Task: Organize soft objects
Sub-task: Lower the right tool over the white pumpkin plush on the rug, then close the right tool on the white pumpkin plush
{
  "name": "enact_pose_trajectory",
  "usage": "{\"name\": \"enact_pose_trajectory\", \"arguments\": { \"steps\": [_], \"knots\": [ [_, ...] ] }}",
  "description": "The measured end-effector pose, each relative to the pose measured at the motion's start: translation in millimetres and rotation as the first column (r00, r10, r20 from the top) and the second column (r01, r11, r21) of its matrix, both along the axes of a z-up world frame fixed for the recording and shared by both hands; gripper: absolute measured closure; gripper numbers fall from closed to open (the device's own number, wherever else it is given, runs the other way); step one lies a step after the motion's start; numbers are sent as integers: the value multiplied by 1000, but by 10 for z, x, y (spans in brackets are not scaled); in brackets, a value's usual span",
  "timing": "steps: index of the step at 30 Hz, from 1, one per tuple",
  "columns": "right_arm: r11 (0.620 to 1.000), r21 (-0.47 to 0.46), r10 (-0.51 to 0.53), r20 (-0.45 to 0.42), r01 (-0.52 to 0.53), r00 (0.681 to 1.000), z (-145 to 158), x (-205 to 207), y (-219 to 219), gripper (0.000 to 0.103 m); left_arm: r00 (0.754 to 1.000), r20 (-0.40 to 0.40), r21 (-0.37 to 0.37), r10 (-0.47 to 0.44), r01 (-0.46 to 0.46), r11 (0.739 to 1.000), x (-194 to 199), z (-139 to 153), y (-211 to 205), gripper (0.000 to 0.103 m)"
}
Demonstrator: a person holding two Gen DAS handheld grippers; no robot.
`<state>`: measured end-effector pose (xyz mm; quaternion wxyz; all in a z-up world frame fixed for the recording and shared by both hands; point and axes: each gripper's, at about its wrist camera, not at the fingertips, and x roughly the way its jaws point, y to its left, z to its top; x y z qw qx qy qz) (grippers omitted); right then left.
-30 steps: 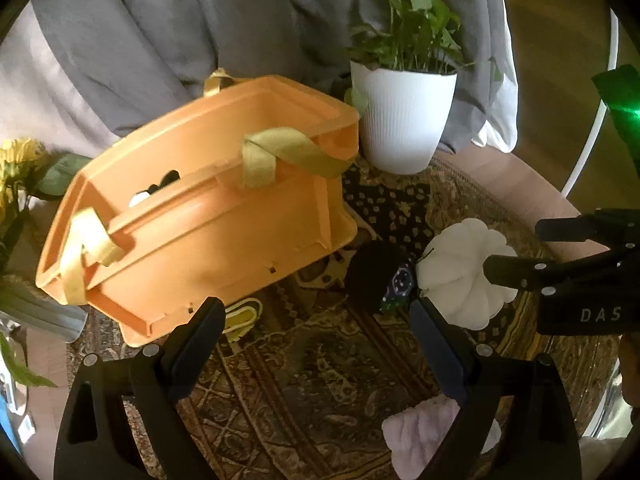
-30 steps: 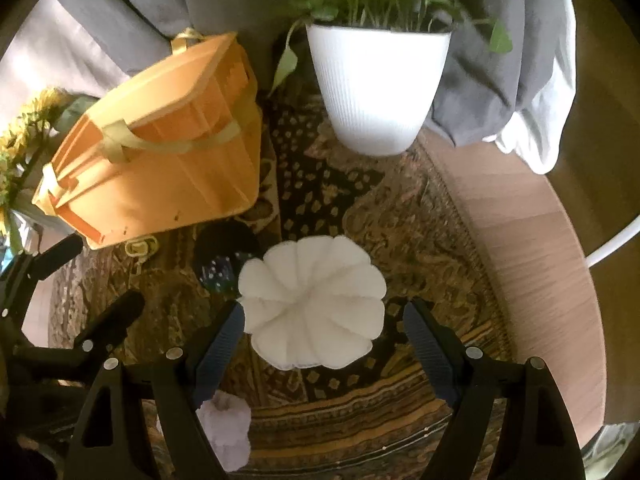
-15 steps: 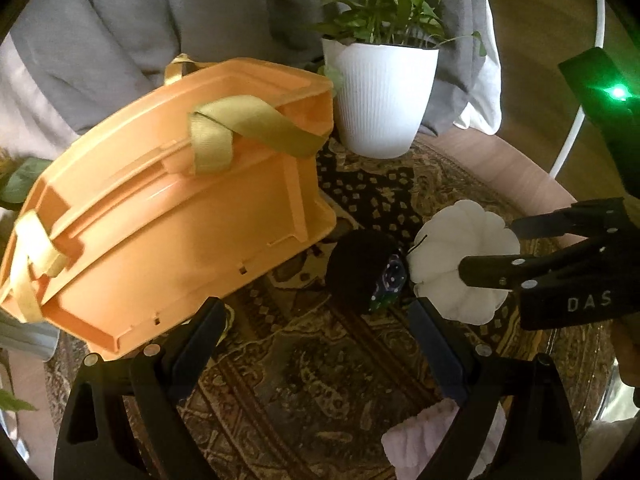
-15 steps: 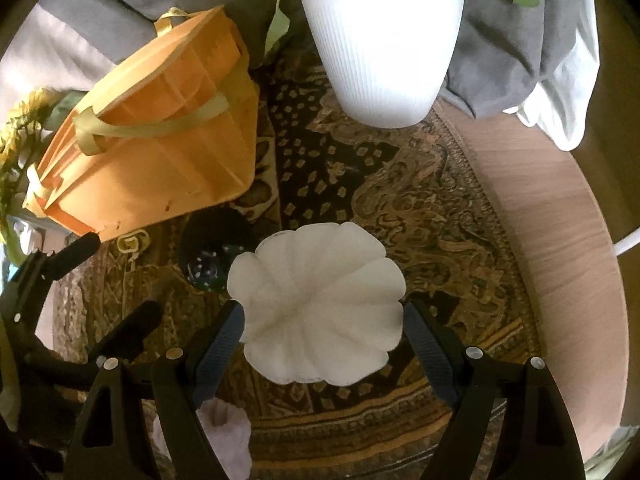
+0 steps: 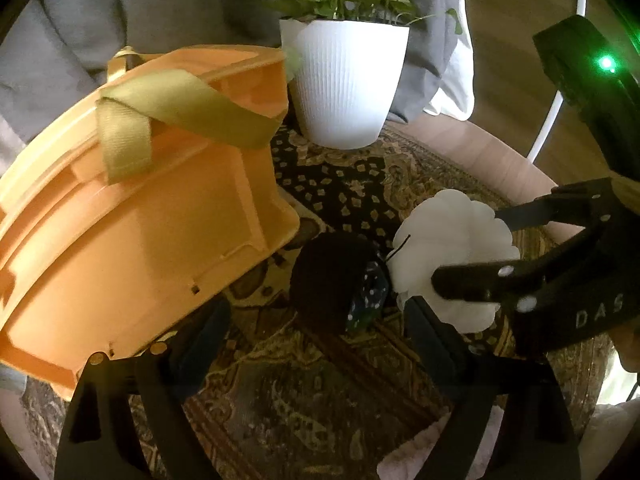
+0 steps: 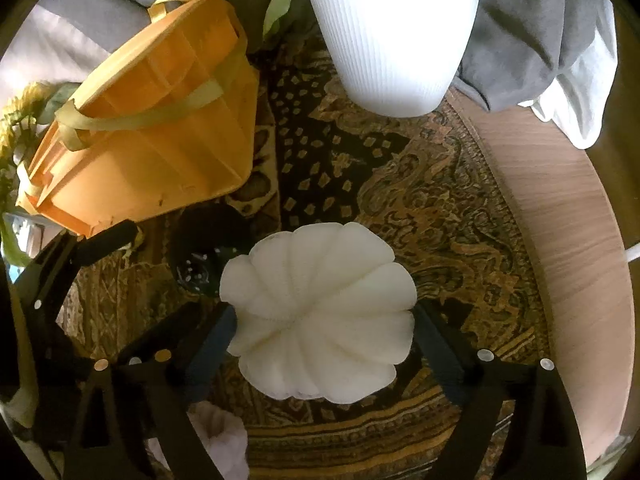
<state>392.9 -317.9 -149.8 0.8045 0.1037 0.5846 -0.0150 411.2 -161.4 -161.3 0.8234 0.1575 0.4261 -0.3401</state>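
Far left: orange tote basket [image 6: 152, 136] with yellow-green strap handles, tilted, on patterned rug [image 6: 420, 208] over round wooden surface [image 6: 560, 248]. Just right of basket: dark round soft object [image 5: 332, 276], touching white pumpkin-shaped plush [image 6: 320, 320]. Behind: white ribbed plant pot [image 6: 396, 32], grey cloth [image 6: 532, 28]. Plush ribbed, cream-white. Left gripper [image 5: 316, 344] low over rug, fingers apart, holding nothing. Right gripper [image 6: 324, 344] fingers spread, flanking plush on both sides; contact unclear. Pale pink soft item [image 6: 220, 436] at lower edge.
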Motion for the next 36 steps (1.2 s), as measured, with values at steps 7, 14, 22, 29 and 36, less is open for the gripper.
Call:
{"name": "enact_pose_trajectory", "arguments": {
  "steps": [7,14,22,29,36],
  "knots": [
    [998,69,-12,-35,14,999,-154,79,-38,10,1000,-19,6,-21,21,1000,94,-85,-67,19],
    [997,78,-24,-22,26,999,-178,55,-62,12,999,-21,11,-37,37,999,135,-151,-128,19],
    [997,67,-34,11,33,999,-129,30,-73,18,996,-69,6,-58,58,998,174,-270,-200,43],
    [998,62,-29,38,26,999,-76,-33,-80,23,997,-71,4,-29,30,1000,121,-257,-177,44],
    [999,45,-16,59,14,998,-81,-60,-87,24,992,-68,24,108,-107,994,19,-188,5,44]
  ]
}}
